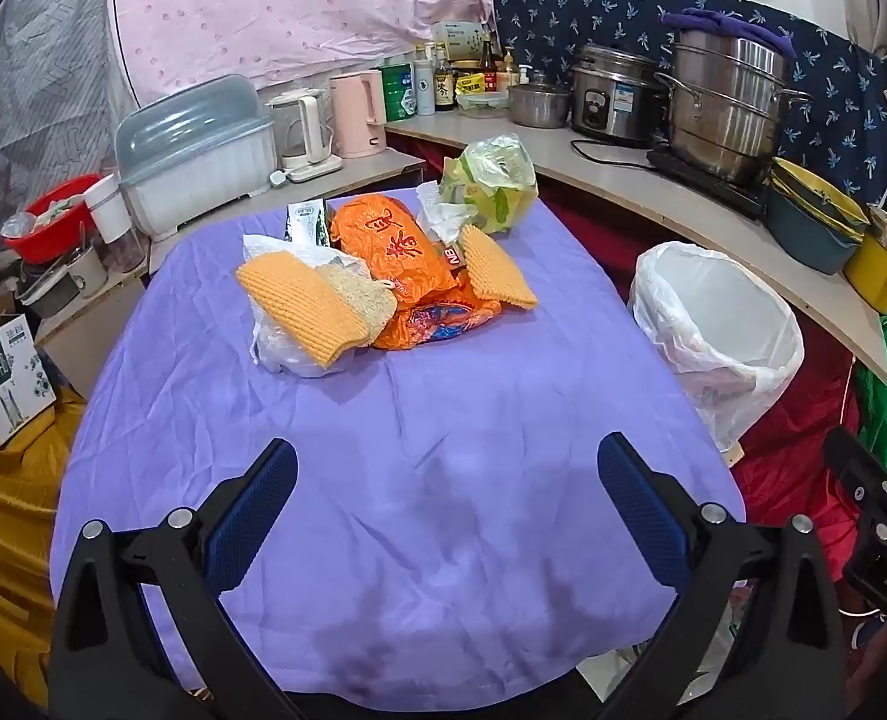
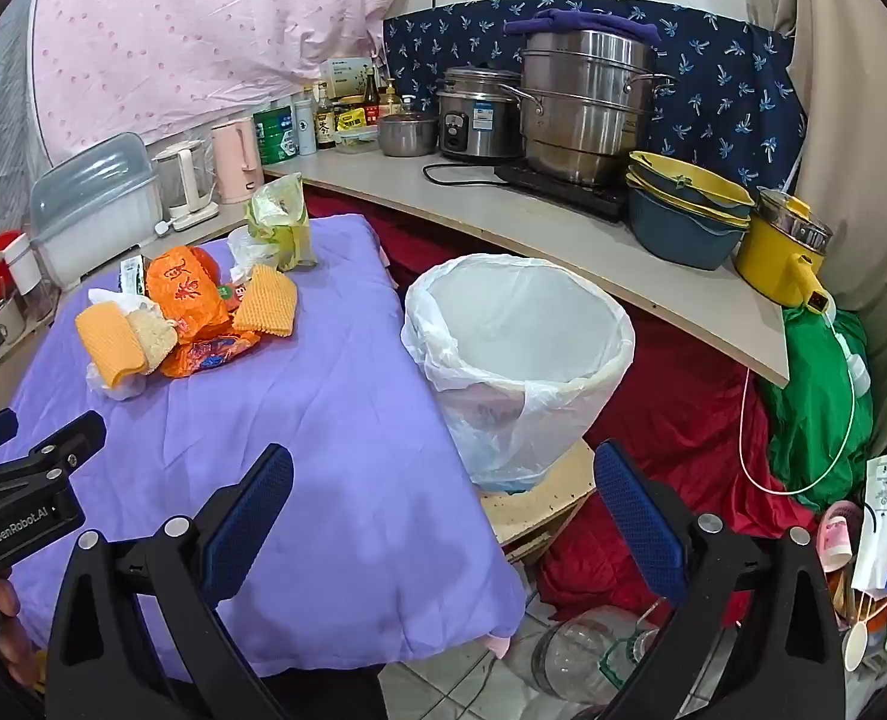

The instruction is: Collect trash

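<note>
A heap of trash lies at the far side of the purple-covered table (image 1: 419,432): orange wrappers (image 1: 392,246), yellow sponge cloths (image 1: 305,306), a white plastic bag (image 1: 275,354) and a green-yellow bag (image 1: 494,183). A bin lined with a white bag (image 1: 713,330) stands off the table's right edge. My left gripper (image 1: 446,468) hovers open over the near part of the table, well short of the heap. My right gripper (image 2: 443,474) is open too, over the table's right edge beside the bin (image 2: 521,354). The same heap (image 2: 191,318) shows at the left in the right wrist view.
A counter (image 2: 503,222) behind the bin carries steel pots (image 2: 587,102), a rice cooker, stacked bowls and a yellow pot. Kettles (image 1: 356,114) and a dish box (image 1: 197,156) stand behind the table. A glass jar (image 2: 587,654) lies on the floor.
</note>
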Demonstrator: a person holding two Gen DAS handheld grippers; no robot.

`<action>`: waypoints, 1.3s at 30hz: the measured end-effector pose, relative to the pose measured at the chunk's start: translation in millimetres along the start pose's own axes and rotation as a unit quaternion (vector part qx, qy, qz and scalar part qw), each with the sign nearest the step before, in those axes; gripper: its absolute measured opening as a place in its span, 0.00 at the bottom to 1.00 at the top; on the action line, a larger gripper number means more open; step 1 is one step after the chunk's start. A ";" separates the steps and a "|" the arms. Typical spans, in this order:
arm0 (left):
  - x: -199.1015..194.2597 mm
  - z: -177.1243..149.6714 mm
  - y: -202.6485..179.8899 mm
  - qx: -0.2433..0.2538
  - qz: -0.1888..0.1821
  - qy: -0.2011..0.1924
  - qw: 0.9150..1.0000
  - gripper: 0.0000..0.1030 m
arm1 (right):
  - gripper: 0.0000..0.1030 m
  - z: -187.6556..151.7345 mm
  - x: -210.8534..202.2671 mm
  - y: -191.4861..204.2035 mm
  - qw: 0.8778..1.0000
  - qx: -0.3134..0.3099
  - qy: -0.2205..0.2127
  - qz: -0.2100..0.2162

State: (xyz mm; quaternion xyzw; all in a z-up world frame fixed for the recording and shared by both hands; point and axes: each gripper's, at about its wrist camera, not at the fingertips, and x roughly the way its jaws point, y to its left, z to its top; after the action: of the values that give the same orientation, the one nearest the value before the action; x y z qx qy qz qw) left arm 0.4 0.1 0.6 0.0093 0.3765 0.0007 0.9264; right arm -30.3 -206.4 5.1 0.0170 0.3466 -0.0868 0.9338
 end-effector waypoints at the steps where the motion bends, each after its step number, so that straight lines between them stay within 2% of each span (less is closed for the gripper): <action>1: 0.4 0.5 0.2 0.001 0.000 -0.001 1.000 0.93 | 0.93 0.0 0.2 0.2 1.000 -0.001 0.001 -0.003; 6: -3.8 2.9 -7.2 0.009 0.006 -0.015 1.000 0.93 | 0.93 0.2 -0.3 -1.0 1.000 0.003 0.002 -0.002; 18: -10.6 -7.2 -8.5 0.016 0.002 -0.005 1.000 0.93 | 0.93 -0.9 -3.4 -1.8 1.000 0.001 -0.002 0.000; 39: -23.6 -2.9 -10.6 0.022 0.004 -0.016 1.000 0.93 | 0.93 -6.4 -14.9 -8.2 1.000 0.004 -0.013 0.004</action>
State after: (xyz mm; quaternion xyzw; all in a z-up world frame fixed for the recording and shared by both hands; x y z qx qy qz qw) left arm -18.6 -10.7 14.7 0.0307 0.3618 -0.0043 0.9318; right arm -47.0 -211.6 10.1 0.0209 0.3345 -0.0844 0.9384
